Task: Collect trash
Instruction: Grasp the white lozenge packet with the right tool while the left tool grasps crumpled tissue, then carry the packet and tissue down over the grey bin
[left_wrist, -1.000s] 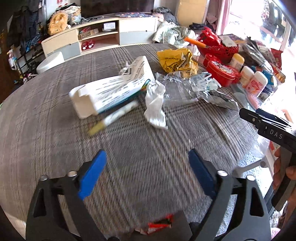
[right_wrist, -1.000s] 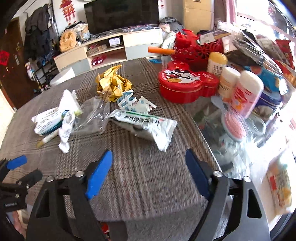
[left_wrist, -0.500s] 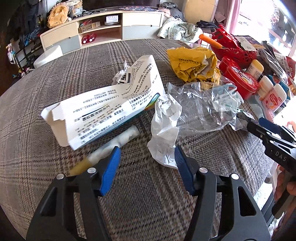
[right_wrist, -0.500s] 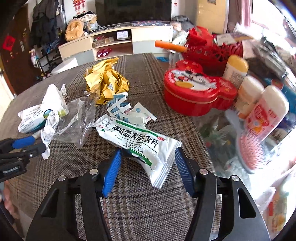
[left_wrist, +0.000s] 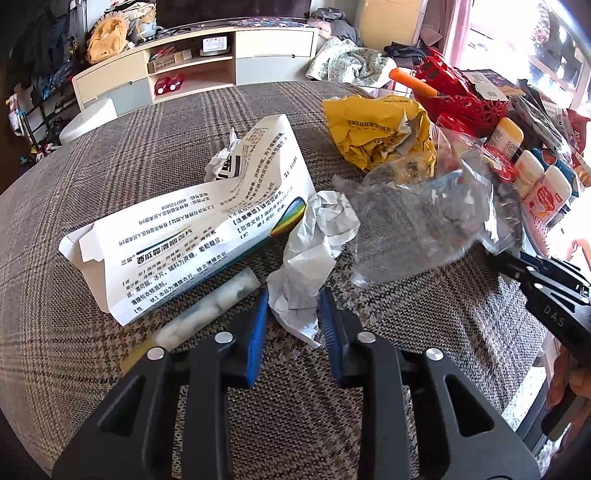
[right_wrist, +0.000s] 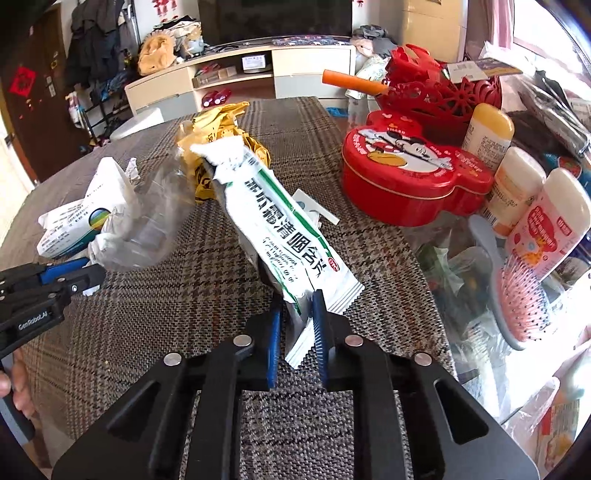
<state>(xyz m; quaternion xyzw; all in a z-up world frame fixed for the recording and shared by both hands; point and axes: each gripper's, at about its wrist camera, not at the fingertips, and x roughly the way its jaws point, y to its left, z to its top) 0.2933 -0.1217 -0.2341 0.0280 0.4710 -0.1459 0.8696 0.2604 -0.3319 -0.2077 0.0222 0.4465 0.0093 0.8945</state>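
A crumpled white paper (left_wrist: 314, 240) lies on the checked tablecloth (left_wrist: 110, 166). My left gripper (left_wrist: 291, 299) is closing on its near end, and both blue pads touch it. Beside it lie a flattened white medicine box (left_wrist: 184, 240), a pale tube (left_wrist: 207, 314), a clear plastic bag (left_wrist: 417, 221) and a crumpled yellow wrapper (left_wrist: 376, 129). My right gripper (right_wrist: 295, 306) is shut on the near end of a white-and-green sachet (right_wrist: 273, 210), whose far end tilts up off the cloth. Each gripper shows at the edge of the other's view.
To the right stand a red cartoon tin (right_wrist: 406, 177), several lotion bottles (right_wrist: 546, 221), a pink hairbrush (right_wrist: 517, 295) and a red basket (right_wrist: 443, 88). The table's right edge is glass. A TV cabinet (right_wrist: 240, 70) stands beyond the table.
Both grippers moved forward and down to the trash and their jaws narrowed. The left now pinches the crumpled paper. The right closed on the sachet, whose far end has tipped up.
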